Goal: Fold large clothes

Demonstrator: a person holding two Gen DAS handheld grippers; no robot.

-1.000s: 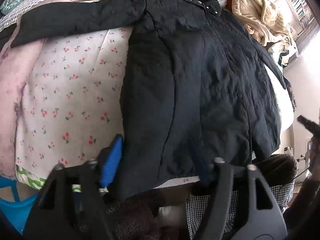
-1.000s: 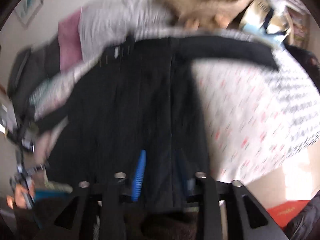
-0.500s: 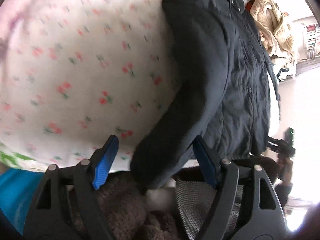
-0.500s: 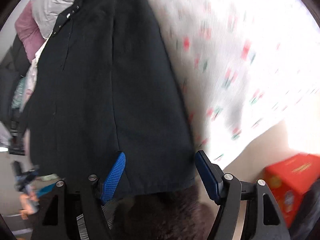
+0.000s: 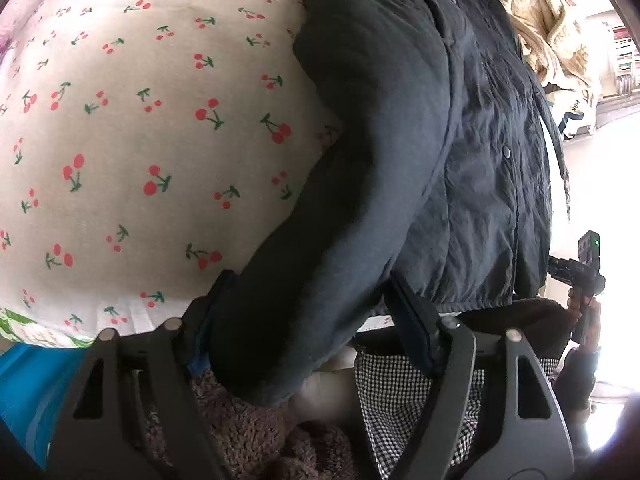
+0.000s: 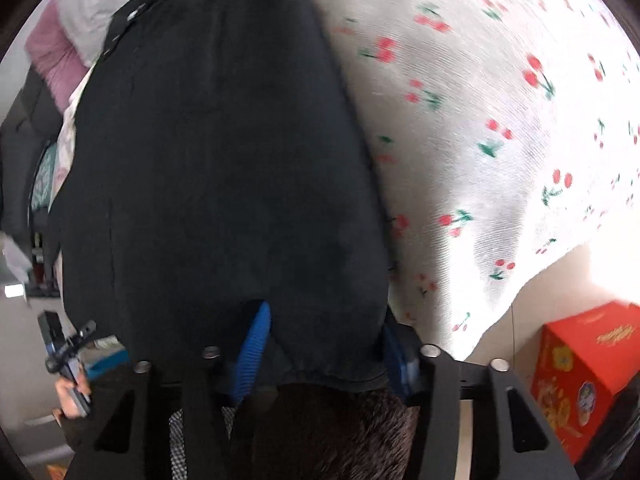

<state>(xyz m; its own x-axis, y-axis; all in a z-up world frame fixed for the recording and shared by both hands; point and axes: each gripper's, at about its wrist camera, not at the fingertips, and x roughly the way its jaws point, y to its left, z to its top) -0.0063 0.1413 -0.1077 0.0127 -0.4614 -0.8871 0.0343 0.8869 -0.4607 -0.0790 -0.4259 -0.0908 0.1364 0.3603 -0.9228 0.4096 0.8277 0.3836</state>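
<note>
A: Straddling the sleeve end, the left gripper has its jaws spread wide, cuff of the black jacket sitting between the blue pads w/o being pinched

B: And the sleeve itself?

A: Runs from the gripper up along the jacket's side toward the collar, lying partly over the cherry-print bedsheet. Cuff hangs just past the near edge of the bed

B: Right side?

A: Right gripper is also spread apart, at the jacket hem by the near edge of the bed. One blue finger shows against the cloth, the other is mostly hidden behind the hem. Can't tell if the fabric is actually between them or just in front

B: Jacket overall?

A: Laid flat lengthwise on the bed, collar at the far end, hem at the near edge, snaps down the front

B: Anything else around?

A: Beige fluffy blanket at the far right corner, red box on the floor beside the bed, pink and grey pillows past the collar
</note>
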